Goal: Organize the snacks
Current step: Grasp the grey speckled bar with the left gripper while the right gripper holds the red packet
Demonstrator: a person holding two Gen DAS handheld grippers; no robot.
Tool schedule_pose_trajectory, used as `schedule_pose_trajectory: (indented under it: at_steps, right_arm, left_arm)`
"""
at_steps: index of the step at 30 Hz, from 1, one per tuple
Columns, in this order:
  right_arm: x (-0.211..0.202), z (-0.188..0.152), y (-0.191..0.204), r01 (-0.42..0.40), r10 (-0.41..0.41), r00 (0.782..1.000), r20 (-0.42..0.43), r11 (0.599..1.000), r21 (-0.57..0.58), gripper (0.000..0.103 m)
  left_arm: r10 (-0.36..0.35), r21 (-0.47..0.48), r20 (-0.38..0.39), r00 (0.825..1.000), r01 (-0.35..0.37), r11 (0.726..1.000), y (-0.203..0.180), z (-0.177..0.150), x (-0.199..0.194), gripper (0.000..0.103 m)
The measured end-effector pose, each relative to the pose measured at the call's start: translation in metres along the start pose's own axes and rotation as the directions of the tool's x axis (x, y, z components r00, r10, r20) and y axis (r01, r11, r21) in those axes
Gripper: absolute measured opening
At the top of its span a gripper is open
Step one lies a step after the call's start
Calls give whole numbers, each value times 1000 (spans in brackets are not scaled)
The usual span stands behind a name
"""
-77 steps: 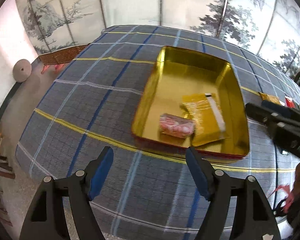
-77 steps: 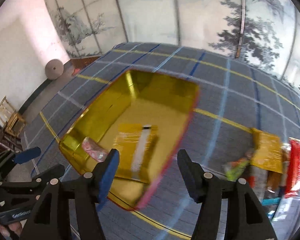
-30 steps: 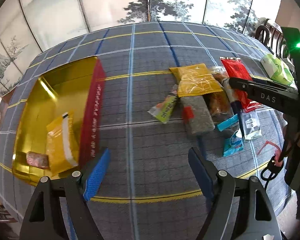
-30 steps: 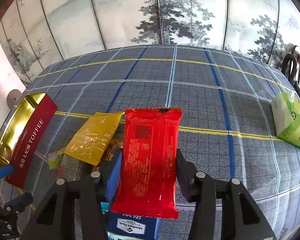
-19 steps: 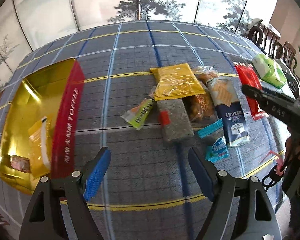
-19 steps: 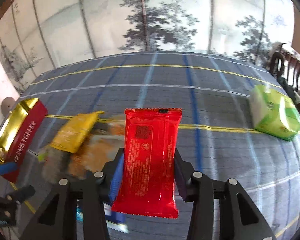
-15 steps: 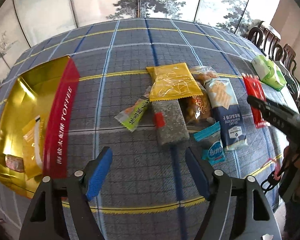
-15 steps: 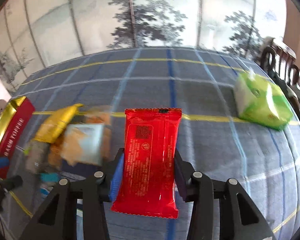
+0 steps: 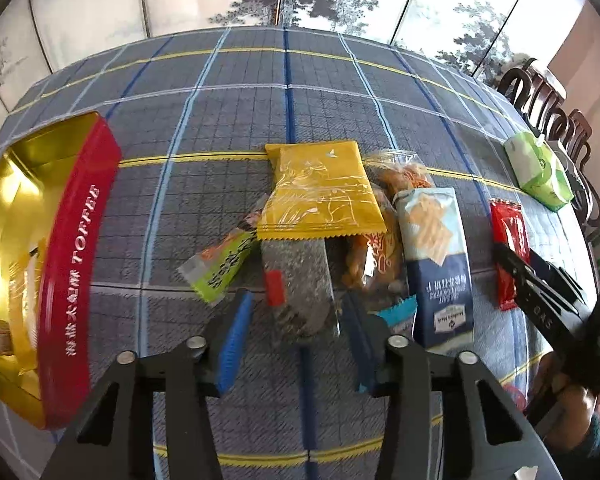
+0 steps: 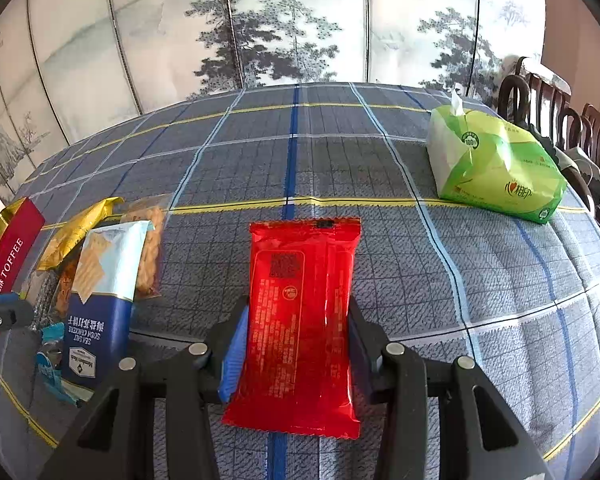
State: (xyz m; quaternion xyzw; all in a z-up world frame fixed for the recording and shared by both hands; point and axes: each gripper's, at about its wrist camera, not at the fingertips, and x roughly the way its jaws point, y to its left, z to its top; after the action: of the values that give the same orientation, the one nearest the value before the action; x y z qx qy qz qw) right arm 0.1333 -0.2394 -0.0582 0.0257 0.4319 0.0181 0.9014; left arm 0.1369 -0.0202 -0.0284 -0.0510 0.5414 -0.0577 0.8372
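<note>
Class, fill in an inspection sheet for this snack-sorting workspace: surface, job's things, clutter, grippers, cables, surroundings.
Surface: table under a blue plaid cloth.
Job's things: open toffee tin at left; snack pile with yellow packet, grey bar, cracker pack.
Clutter: green tissue pack.
Grippers: left gripper closing around the grey bar, pads not yet touching; right gripper shut on red packet.
Cables: nothing seen.
Surroundings: painted folding screen; wooden chairs.
</note>
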Motion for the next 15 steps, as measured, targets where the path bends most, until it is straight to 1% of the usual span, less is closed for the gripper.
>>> schedule_pose_trajectory:
  at_steps: [2,9,15]
  right_arm:
    - [-1,0,0,-3,3,1000,0,1000,2,45]
    - [-1,0,2,4,-4,1000,-4,1000,-11,47]
    - [0,1,5,13,-13,1000,-5,1000,-15,48]
  left_arm:
    - [-4,-8,-8,1000,4,1000,-1,3,5,35]
    - [-5,-29,-9,1000,4,1000,1,8,15,33]
    - [-4,-1,-5,1000,4,1000,2,8,18,31]
